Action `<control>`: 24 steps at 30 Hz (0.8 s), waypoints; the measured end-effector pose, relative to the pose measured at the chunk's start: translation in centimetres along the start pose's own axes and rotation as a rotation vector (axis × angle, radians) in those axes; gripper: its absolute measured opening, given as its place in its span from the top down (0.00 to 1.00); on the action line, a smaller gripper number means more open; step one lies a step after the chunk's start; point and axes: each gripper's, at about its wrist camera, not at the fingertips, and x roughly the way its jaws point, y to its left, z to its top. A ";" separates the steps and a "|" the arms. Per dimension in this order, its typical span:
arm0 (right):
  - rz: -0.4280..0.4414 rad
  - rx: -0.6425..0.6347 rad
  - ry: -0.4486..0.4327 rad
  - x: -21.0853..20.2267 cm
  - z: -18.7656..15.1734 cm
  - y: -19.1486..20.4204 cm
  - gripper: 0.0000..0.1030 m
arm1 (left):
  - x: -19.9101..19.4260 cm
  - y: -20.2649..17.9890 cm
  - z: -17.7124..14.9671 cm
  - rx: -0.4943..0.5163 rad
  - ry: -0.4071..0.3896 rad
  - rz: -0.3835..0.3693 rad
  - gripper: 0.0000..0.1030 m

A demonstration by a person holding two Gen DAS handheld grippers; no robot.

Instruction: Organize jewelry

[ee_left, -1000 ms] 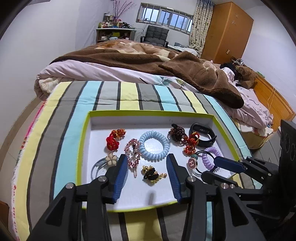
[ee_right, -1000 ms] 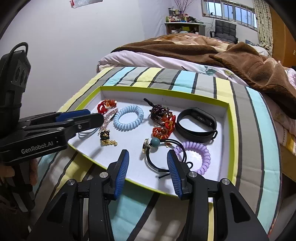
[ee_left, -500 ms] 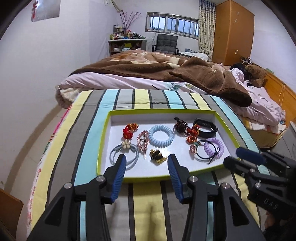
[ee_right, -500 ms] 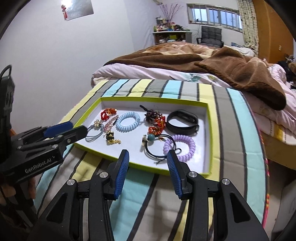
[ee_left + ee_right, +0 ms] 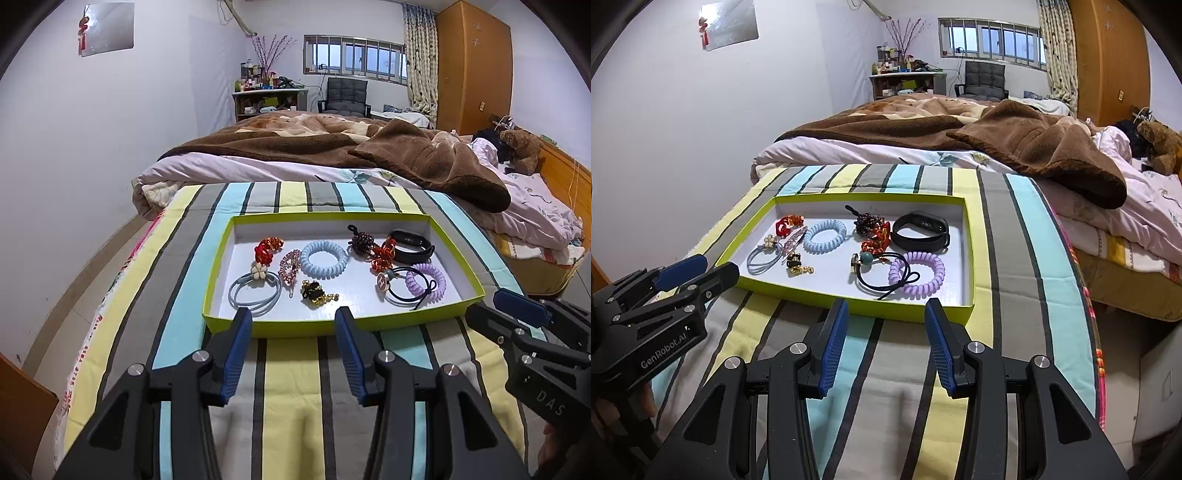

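Note:
A shallow white tray with a lime-green rim [image 5: 332, 326] [image 5: 849, 306] lies on a striped bedspread. It holds a blue spiral hair tie [image 5: 324, 258] [image 5: 825, 236], a purple spiral hair tie [image 5: 426, 282] [image 5: 918, 271], a black wristband [image 5: 410, 245] [image 5: 919, 230], a flower hair tie [image 5: 255, 288], a pink clip [image 5: 290, 266], red and dark beaded pieces and a gold-black charm [image 5: 316, 291]. My left gripper [image 5: 293, 332] is open and empty, just before the tray's near rim. My right gripper [image 5: 884, 321] is open and empty, also short of the rim.
The striped bedspread [image 5: 295, 369] covers the near end of a bed. A brown blanket [image 5: 332, 147] lies behind the tray. A teddy bear [image 5: 521, 149], wardrobe [image 5: 469, 66], chair [image 5: 345, 94] and cluttered desk [image 5: 266, 96] stand far back. The bed's edge drops off at the right [image 5: 1097, 332].
Both grippers have pulled back and away from the tray, which now looks smaller and farther off. Both stay open and empty. The items in the tray have not moved.

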 end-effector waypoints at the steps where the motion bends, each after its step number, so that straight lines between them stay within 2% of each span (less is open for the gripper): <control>1: 0.002 0.002 -0.001 -0.1 0.0 0.0 0.58 | 0.0 -0.1 -0.1 -0.002 0.000 0.004 0.53; 5: 0.002 0.001 -0.004 -0.2 0.0 0.1 0.58 | -0.1 0.3 -0.4 -0.035 0.008 -0.028 0.53; 11: 0.004 -0.003 -0.001 -0.2 -0.2 0.4 0.58 | -0.2 0.0 -0.6 -0.022 -0.001 0.003 0.53; 24: 0.005 0.001 0.003 -0.3 -0.4 0.5 0.58 | -0.4 -0.1 -0.6 -0.022 -0.003 -0.001 0.53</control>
